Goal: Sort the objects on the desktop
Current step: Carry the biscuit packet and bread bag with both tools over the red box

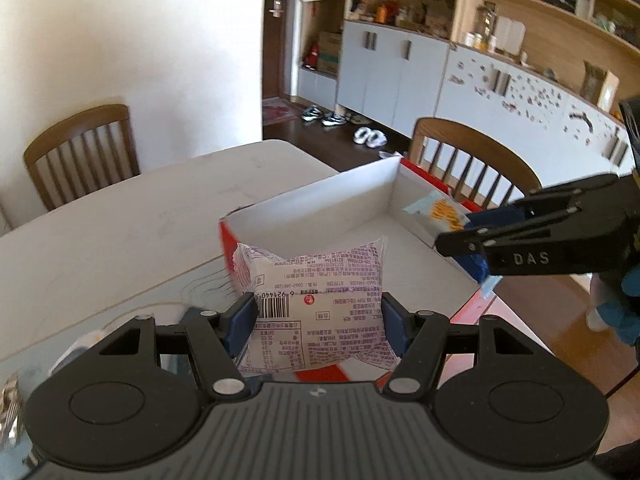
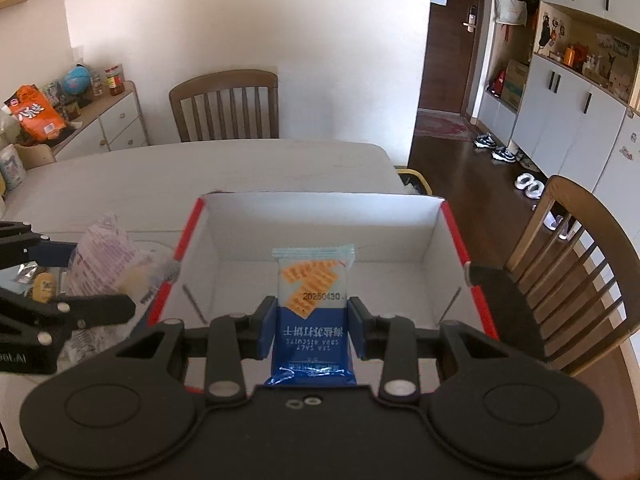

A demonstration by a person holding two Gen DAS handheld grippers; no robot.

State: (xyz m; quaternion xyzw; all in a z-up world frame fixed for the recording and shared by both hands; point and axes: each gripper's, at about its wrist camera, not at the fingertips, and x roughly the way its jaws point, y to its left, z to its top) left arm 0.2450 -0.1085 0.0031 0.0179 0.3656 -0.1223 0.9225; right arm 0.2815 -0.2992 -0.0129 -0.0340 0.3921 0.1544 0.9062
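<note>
i hold the left gripper [image 1: 318, 316] clamped on the puffy white printed snack packet [image 1: 320, 300] and the right gripper [image 2: 312, 326] on the blue soda biscuit packet [image 2: 312, 312], both ahead above the open red-edged white cardboard box [image 2: 436, 240], presumably for dropping in.

The white table [image 2: 280, 160] carries an open red-edged box [image 2: 320, 216] (white inside) near its right edge.
</note>
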